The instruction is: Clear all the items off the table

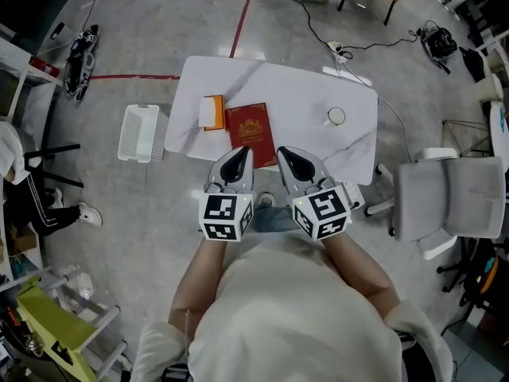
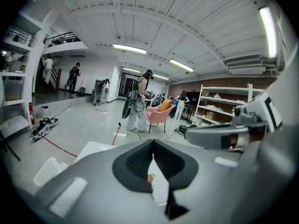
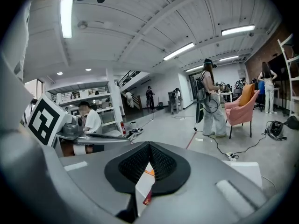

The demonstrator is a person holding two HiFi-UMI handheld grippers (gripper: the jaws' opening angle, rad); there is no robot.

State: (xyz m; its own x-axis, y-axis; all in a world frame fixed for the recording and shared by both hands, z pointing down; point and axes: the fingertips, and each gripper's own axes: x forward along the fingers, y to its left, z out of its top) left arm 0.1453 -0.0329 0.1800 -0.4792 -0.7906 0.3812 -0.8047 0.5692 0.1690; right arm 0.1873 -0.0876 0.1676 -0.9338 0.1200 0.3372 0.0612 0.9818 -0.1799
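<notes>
My white tabletop point(image 1: 302, 94) sits upper centre of the frame. On it lie a red book point(image 1: 250, 132) with a gold crest, an orange-and-white box point(image 1: 212, 113) just beside its left edge, and a small white round object point(image 1: 336, 116) well apart to the right.

Head view looks down; gripper views skim the table point(image 1: 310, 94).

Book point(image 1: 250, 130) on table point(image 1: 302, 90), box point(image 1: 212, 112) just left of it, basket point(image 1: 139, 132) on floor point(image 1: 159, 38) left

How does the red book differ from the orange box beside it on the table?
The red book is larger, dark red with a gold emblem; the orange box is smaller, orange and white. The book reaches nearer the near edge of the table; the box sits by its left edge. Both lie flat, side by side.
</notes>
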